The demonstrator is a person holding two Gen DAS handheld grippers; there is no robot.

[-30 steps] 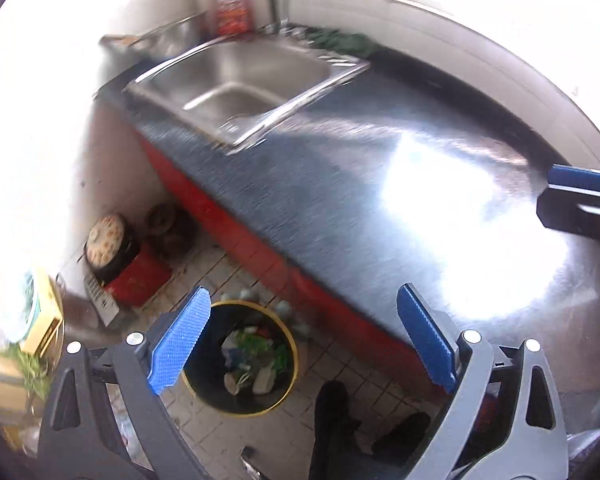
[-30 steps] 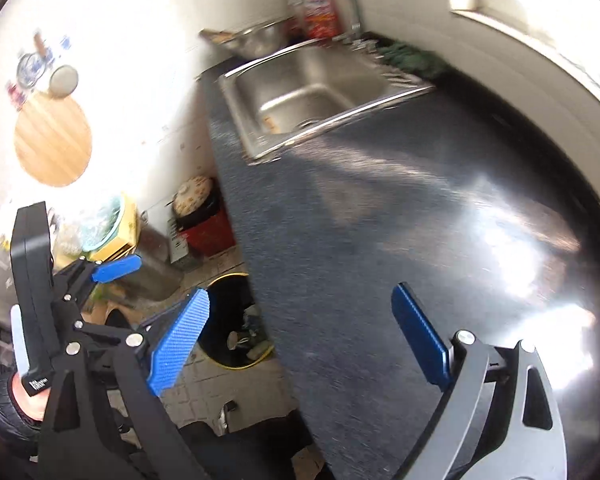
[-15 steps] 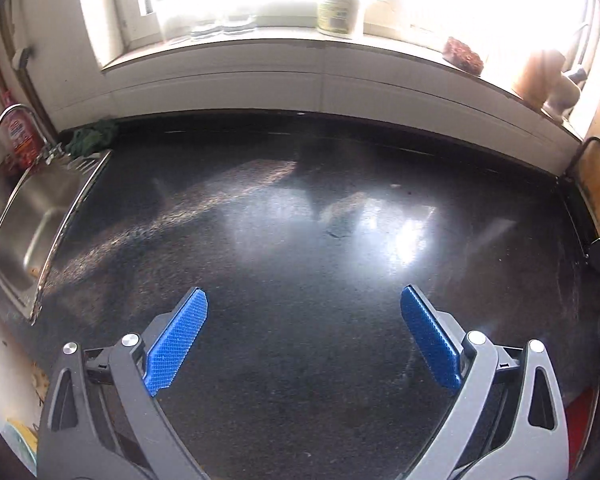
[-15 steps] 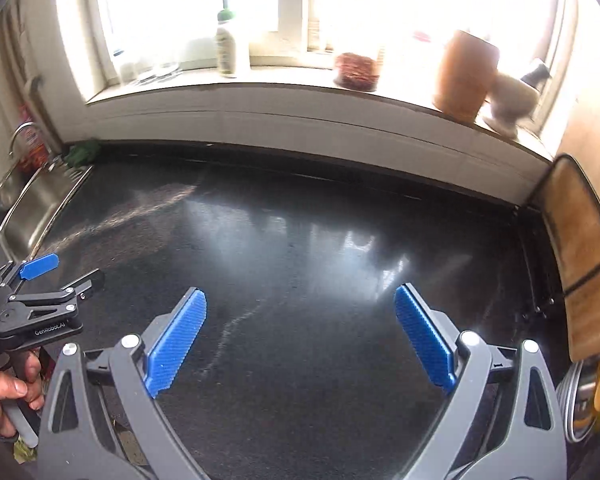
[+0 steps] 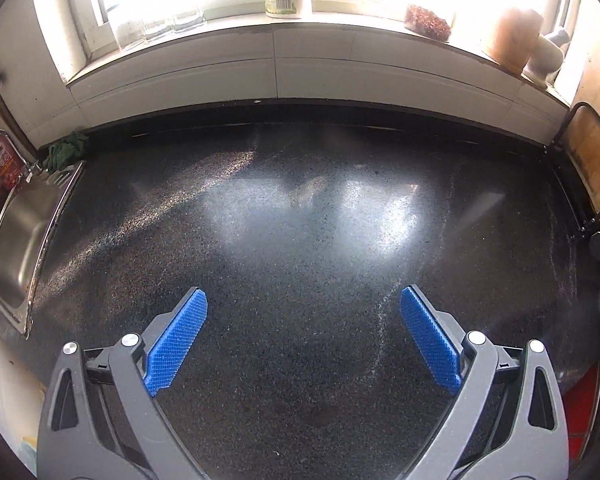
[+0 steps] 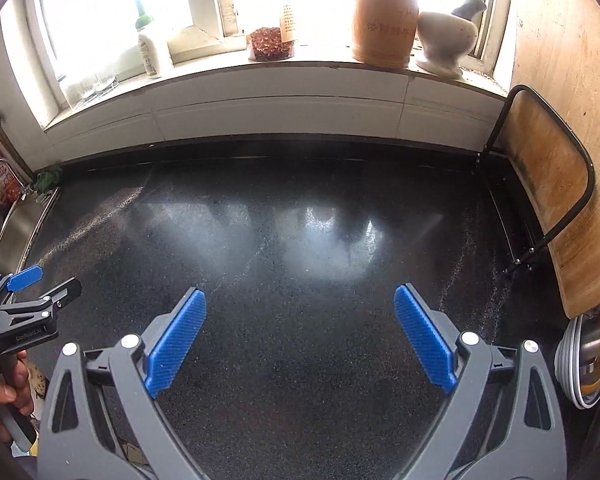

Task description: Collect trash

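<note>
left gripper (image 5: 303, 340): wide apart, blue pads (image 5: 176, 342) gripping nothing, hovering over the near part of the countertop (image 5: 300, 220)
right gripper (image 6: 300, 338): same deal, spread wide and nothing between the fingers, also over the countertop
left gripper seen from the right cam (image 6: 40, 288): off to the left side of the countertop, a hand (image 6: 4, 384) wrapped on its handle
trash: honestly can't spot any on the countertop in either view, just dark speckled stone with window glare
sink (image 5: 16, 232): let into the left end of the countertop, green rag (image 5: 66, 152) at its back corner
windowsill (image 6: 260, 68): runs behind the countertop, has a white bottle (image 6: 150, 46), a tub of reddish stuff (image 6: 270, 42), a tan jar (image 6: 384, 20) and a pale mortar (image 6: 446, 38)
cutting board (image 6: 556, 200): propped in a black rack at the right end of the countertop
plates (image 6: 584, 360): stacked on edge just past the countertop's right end
</note>
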